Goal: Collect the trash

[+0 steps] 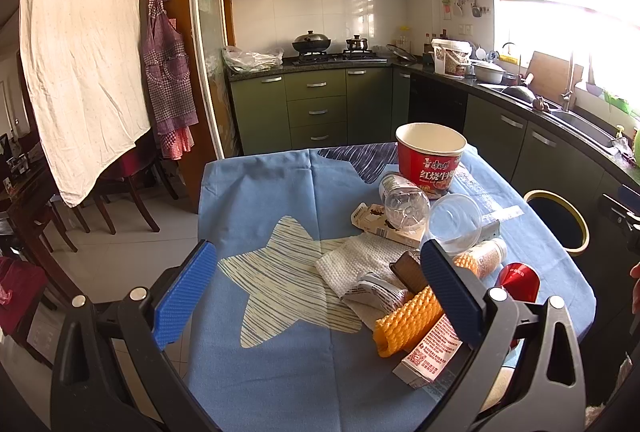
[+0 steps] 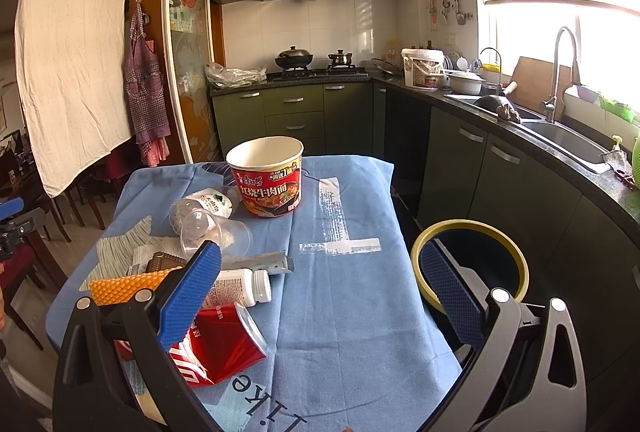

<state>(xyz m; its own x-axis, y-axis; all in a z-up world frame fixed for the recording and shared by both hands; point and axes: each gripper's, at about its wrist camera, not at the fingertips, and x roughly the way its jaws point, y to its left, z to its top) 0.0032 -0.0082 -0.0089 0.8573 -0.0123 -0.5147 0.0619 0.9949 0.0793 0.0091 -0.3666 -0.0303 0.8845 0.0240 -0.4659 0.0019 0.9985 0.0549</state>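
Trash lies on a blue tablecloth [image 1: 272, 192]: a red noodle cup [image 1: 430, 158] [image 2: 266, 174], a clear bottle [image 1: 402, 200] [image 2: 202, 206], a clear plastic cup [image 1: 456, 222] [image 2: 218, 232], a white napkin [image 1: 356, 264], an orange ridged piece [image 1: 406, 320] [image 2: 128, 288], a small carton [image 1: 430, 352], a white pill bottle [image 2: 240, 288] and a crushed red can [image 2: 218, 346] [image 1: 518, 282]. My left gripper [image 1: 316, 296] hovers open over the napkin. My right gripper [image 2: 320, 296] is open above bare cloth, right of the can. A yellow-rimmed bin [image 2: 470, 266] [image 1: 558, 222] stands beside the table's right edge.
Green kitchen cabinets [image 2: 500, 184] and a dark counter with a sink [image 2: 568, 140] run along the right. A stove with pots [image 1: 332, 50] is at the back. A dark wooden table with chairs [image 1: 116, 192] and a hanging white sheet [image 1: 80, 44] are to the left.
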